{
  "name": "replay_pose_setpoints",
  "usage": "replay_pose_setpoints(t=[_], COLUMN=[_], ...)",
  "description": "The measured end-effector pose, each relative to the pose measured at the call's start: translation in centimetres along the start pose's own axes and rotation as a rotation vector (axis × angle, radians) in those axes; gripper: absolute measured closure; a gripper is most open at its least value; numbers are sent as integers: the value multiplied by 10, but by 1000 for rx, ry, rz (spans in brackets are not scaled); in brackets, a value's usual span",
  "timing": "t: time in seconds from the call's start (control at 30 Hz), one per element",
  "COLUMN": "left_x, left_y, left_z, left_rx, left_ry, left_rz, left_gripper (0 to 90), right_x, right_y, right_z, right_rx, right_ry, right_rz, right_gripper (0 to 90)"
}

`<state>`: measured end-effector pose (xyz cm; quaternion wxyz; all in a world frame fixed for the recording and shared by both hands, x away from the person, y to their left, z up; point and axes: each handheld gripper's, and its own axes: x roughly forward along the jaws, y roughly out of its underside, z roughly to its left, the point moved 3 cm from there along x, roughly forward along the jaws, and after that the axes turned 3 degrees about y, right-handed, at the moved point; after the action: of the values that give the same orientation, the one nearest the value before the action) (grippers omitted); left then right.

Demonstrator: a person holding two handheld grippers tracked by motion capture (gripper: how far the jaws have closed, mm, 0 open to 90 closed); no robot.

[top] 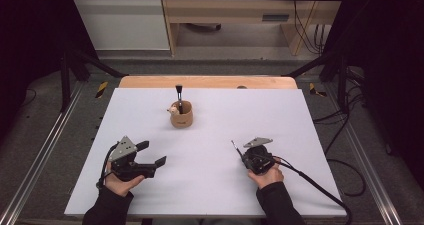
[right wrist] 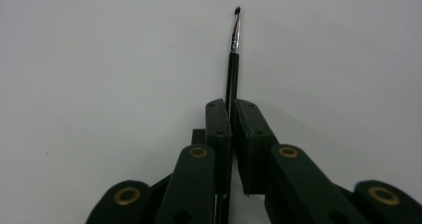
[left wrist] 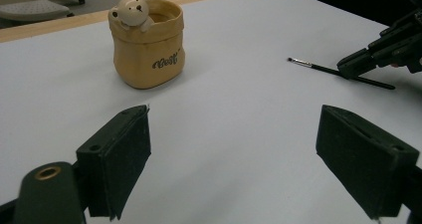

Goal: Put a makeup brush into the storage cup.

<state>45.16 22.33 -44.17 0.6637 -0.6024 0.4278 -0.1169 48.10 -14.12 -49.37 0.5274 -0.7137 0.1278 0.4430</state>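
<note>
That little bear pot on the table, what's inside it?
A black-handled brush stands in the tan bear pot, its top poking above the rim, and a small bear figure leans over the edge. The pot's wall covers the brush's lower end and anything else inside.

a dark cursive word is printed on the front of the tan sack-shaped ceramic pot with a bear figure [left wrist: 147, 45]; its letters are too blurred to read.

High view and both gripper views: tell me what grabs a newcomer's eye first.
The tan bear pot stands alone mid-table on the white sheet, a dark brush upright in it. Nearer the person, the right gripper pinches a thin paintbrush, while the left gripper gapes open, holding nothing.
</note>
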Motion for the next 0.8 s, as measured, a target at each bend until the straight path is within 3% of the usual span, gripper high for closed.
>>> replay_pose_setpoints(t=[0.2, 0.37, 0.4, 0.57, 0.7, 0.8], left_x=[0, 1, 1, 2, 3, 3], left_y=[0, 0, 0, 0, 1, 1], left_z=[0, -1, -1, -1, -1, -1], left_rx=[0, 0, 2, 3, 3, 1], left_ry=[0, 5, 6, 7, 8, 10], left_rz=[0, 7, 9, 12, 15, 16], left_gripper=[133, 133, 133, 133, 131, 130], right_x=[0, -4, -6, -13, -18, -18], right_y=[-1, -4, -5, -11, -20, -28], right_z=[-1, -2, -3, -7, -9, -9], right_rx=[-10, 9, 20, -15, -20, -18], right_ry=[6, -9, -7, 3, 1, -8], right_rz=[-19, -24, -18, 8, 16, 56], right_gripper=[794, 719, 704, 610, 584, 571])
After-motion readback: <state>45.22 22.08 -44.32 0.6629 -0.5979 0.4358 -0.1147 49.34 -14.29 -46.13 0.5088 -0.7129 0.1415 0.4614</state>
